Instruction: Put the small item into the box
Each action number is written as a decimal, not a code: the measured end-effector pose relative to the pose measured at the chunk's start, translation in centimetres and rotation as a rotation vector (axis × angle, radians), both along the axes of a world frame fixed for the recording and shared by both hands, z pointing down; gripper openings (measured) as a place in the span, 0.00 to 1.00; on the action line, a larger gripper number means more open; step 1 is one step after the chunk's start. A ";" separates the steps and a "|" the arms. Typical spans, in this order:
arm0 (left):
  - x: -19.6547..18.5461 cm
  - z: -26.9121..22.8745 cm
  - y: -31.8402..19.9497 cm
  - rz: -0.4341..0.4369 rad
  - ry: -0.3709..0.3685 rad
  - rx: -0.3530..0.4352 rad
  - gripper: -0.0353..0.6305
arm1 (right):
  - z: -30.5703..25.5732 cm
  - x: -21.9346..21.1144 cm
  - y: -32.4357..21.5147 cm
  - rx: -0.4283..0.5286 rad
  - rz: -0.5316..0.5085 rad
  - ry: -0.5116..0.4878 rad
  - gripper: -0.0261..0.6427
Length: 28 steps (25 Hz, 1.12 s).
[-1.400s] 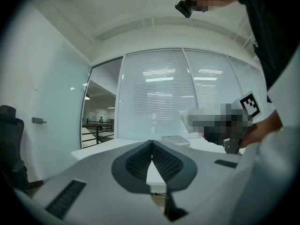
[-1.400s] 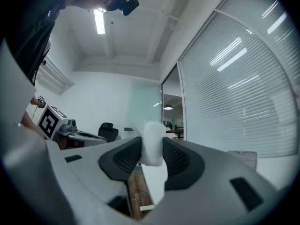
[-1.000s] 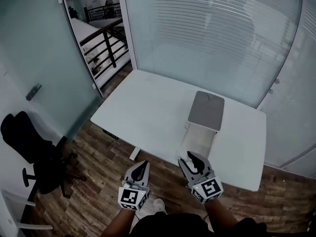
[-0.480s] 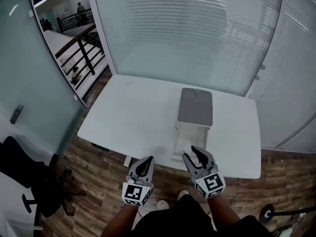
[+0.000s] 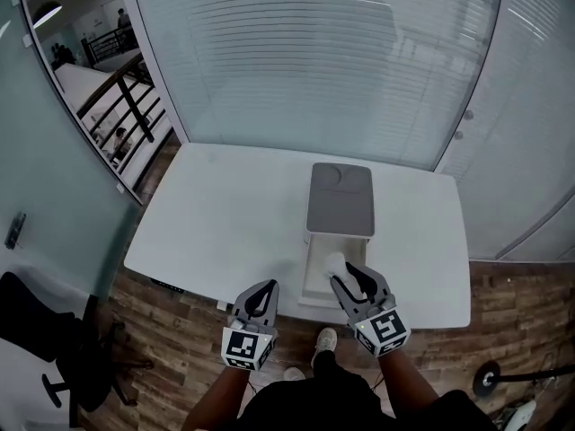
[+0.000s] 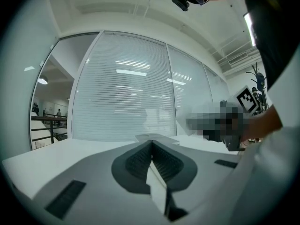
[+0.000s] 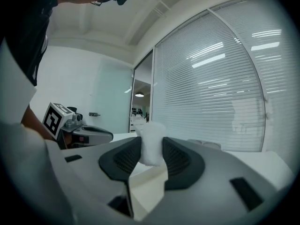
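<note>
while the box sits on the table:
right gripper: clamps the white small item
left gripper: jaws together, empty

Bright, even daylight (fisheye-warped edges), perhaps slightly soft focus.

A white desk on a brown wooden floor. Behind the desk, a big glass wall with white blinds from side to side. Off to the left, a black chair on the floor, near a glass panel with a small dark handle. Far away through the glass, a dark railing. At the bottom right, a round black base on the floor.
</note>
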<state>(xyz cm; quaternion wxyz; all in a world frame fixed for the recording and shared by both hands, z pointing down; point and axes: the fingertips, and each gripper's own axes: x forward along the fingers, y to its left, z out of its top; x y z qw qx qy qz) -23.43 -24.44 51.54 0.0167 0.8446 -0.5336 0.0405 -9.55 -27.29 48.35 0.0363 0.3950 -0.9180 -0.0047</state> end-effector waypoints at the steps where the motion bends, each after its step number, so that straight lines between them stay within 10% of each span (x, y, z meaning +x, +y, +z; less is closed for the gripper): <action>1: 0.1 0.1 -0.4 0.001 0.003 -0.004 0.07 | 0.2 0.2 -0.5 -0.003 0.002 0.013 0.27; 28: 1.0 2.0 -5.9 0.007 -0.006 -0.054 0.07 | 15.6 -2.6 -5.2 -0.328 -0.296 0.810 0.27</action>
